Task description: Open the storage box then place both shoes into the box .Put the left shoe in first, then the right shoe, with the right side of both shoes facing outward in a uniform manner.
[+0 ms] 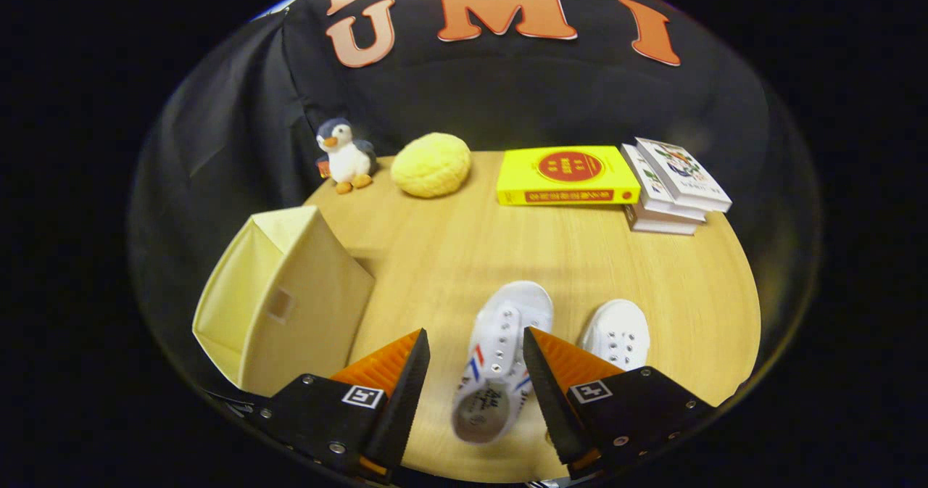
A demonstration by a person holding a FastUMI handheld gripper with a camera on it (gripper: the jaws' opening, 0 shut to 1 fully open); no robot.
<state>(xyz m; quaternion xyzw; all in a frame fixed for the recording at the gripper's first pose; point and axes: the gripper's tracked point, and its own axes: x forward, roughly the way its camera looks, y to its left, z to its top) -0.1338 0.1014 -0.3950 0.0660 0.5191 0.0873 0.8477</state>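
Two white canvas shoes lie on the round wooden table [449,256], toes pointing away from me. The left shoe [500,357], with red and blue side stripes, sits between my fingers, its heel opening nearest me. The right shoe [618,332] lies just beyond my right finger, partly hidden by it. My gripper [475,368] is open, fingers wide apart on either side of the left shoe and not touching it. A pale yellow fabric storage box [290,307] stands to the left of my left finger, its flap-like lid angled over the top.
At the table's far side stand a penguin plush [346,154], a yellow round cushion [431,164], a yellow book [565,176] and a stack of white books [670,187]. Bare wood lies between the shoes and these items.
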